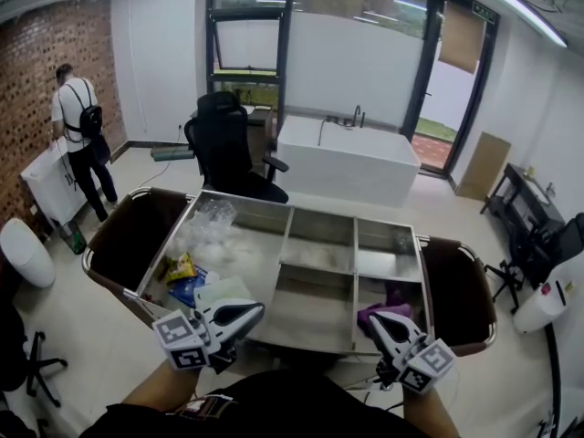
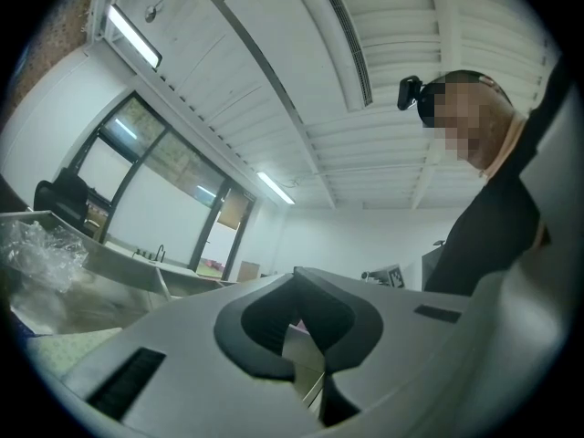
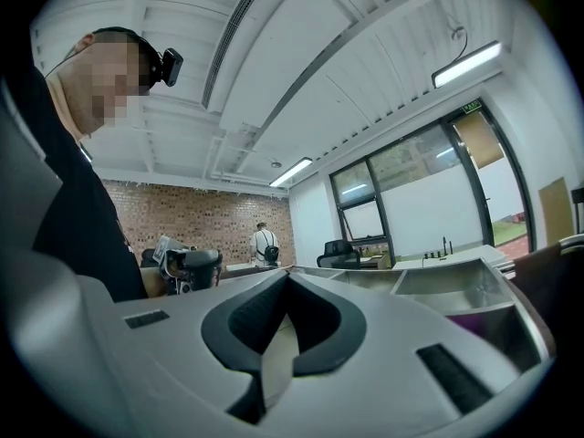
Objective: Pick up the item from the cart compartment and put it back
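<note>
A steel cart (image 1: 321,272) with several compartments stands in front of me in the head view. Its big left compartment holds clear plastic bags (image 1: 208,226), a yellow packet (image 1: 180,267), a blue packet (image 1: 187,288) and a pale flat pack (image 1: 219,292). A purple item (image 1: 388,313) lies in the near right compartment and shows as a purple patch (image 3: 484,322) in the right gripper view. My left gripper (image 1: 255,310) hovers shut over the near edge beside the pale pack, holding nothing. My right gripper (image 1: 374,320) is shut and empty, right above the purple item. Both pairs of jaws (image 2: 294,276) (image 3: 287,276) point up and across the room.
Brown bins hang at the cart's left end (image 1: 137,235) and right end (image 1: 461,290). Behind the cart are a black office chair (image 1: 228,149) and a white counter with a tap (image 1: 351,158). A person with a backpack (image 1: 80,135) stands at the far left by the brick wall.
</note>
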{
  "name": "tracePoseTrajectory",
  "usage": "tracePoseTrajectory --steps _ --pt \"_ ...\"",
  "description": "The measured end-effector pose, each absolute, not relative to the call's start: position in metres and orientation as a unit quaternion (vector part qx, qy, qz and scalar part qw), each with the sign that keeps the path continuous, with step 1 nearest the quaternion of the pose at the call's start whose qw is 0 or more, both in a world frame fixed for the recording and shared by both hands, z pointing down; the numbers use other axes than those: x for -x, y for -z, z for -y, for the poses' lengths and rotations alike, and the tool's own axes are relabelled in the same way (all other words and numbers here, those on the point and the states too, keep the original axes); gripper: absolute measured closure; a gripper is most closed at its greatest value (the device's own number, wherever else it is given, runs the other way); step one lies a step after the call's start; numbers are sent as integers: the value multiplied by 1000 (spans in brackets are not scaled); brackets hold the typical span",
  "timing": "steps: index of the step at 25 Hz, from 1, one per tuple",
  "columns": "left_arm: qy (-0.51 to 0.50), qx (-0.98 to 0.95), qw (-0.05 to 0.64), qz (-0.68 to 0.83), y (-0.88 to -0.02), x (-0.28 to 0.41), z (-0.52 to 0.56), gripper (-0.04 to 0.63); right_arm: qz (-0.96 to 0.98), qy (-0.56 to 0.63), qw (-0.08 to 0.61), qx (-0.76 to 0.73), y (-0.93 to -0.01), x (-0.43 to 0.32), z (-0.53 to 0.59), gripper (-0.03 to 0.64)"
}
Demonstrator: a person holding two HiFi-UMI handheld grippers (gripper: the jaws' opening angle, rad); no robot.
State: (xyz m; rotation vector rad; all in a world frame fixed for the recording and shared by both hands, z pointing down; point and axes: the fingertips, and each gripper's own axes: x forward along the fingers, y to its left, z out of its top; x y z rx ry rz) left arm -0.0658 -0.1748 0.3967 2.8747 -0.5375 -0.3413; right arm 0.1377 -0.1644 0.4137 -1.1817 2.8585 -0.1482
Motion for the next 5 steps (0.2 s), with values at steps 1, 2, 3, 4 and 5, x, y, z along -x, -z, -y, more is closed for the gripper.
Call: tracePoseTrajectory --steps 1,2,3,4,5 --pt "114 -972 99 182 -397 66 175 586 -923 48 20 381 -414 -137 164 617" --pt "113 -972 99 181 -397 66 175 586 -923 50 15 381 -416 -137 164 617" --pt "112 -972 99 181 -397 66 175 586 -924 53 10 380 -417 -137 163 617" --pt "112 -972 100 181 -397 67 175 586 -924 54 7 378 -419 -136 162 617" --pt "111 -972 100 181 -397 67 174 586 -925 56 4 377 -420 -136 162 617"
